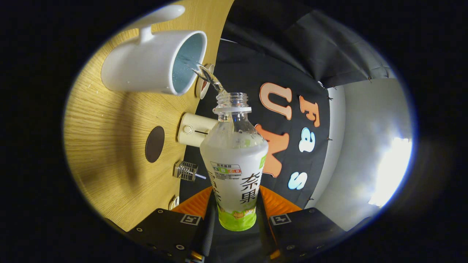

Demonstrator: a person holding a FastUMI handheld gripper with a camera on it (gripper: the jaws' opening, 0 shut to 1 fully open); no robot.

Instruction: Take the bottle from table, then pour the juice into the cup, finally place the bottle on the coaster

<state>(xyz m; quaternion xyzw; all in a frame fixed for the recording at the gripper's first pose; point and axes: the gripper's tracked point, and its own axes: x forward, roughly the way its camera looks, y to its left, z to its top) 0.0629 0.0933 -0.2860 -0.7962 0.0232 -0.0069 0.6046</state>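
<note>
The gripper [234,204] is clamping one plastic bottle [234,160] between its two fingers, both ribbed pads pressing against the bottle's lower sides. The bottle is uncapped, with a clear threaded neck and a frosted white wrap that is turning green at the base. It is tipped toward the single white ceramic cup [153,64], and a thin clear stream of liquid [208,77] is running from its mouth over the cup's rim into the pale glossy interior. The cup is standing on the wood-grain table [106,146], its curved handle facing away from the bottle. One round dark brown coaster [154,144] is lying flat on the table, well apart from the cup. Near the table's edge are sitting a cream rounded box [193,129] and a small metal wire-wrapped piece [186,170].
</note>
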